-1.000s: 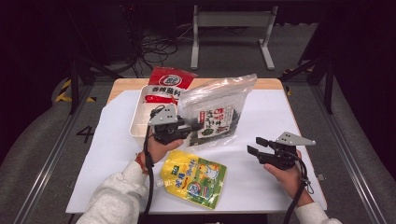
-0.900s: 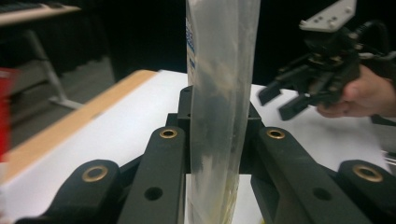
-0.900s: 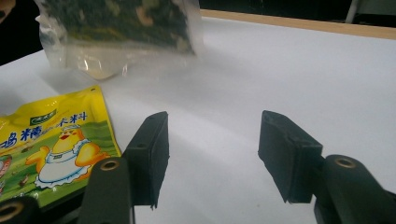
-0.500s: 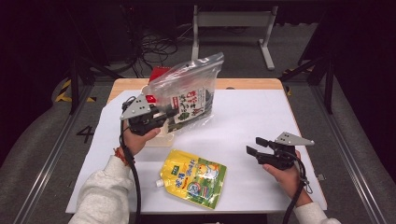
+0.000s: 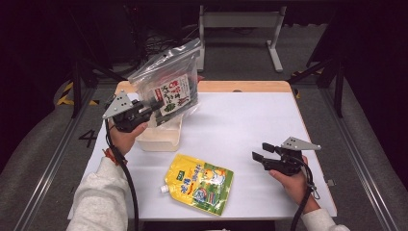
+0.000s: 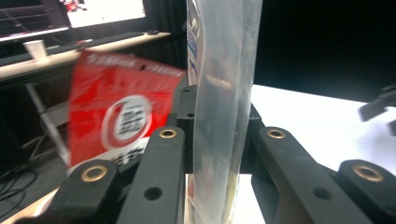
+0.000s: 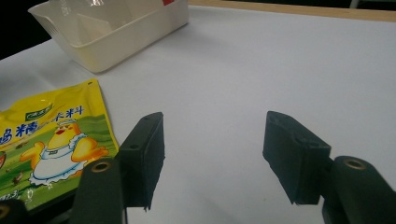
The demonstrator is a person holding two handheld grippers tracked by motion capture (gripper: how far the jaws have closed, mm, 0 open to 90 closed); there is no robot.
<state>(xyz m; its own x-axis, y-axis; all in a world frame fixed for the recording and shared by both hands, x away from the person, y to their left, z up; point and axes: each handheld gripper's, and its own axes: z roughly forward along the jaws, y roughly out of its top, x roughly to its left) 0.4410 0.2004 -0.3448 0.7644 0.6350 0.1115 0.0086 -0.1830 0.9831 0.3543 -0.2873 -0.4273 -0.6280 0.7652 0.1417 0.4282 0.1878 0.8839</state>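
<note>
Grip first: the left gripper (image 5: pixel 153 105) is clamped on the lower edge of the clear bag (image 5: pixel 169 86), jaws pinching the plastic flat between them, with the bag standing up tall from the jaws. In my view the step in hand is getting that bag into the cream bin (image 5: pixel 161 139), so I'd keep the pinch firm, bring the bag squarely over the bin's opening and lower it until the bottom sits inside before letting go — it's floppy and top-heavy, so it'll want to fold over the rim.

The bag is see-through and crinkly, with a white and red printed label and dark contents. Right now it hangs just above the bin's far end, in front of a red packet (image 6: pixel 119 116).

The right gripper (image 5: pixel 259 157) rests well to the right of the bin, jaws apart and just opening wider, nothing between them. A yellow pouch (image 5: pixel 199 183) lies flat on the table just on the person's side of the bin.
</note>
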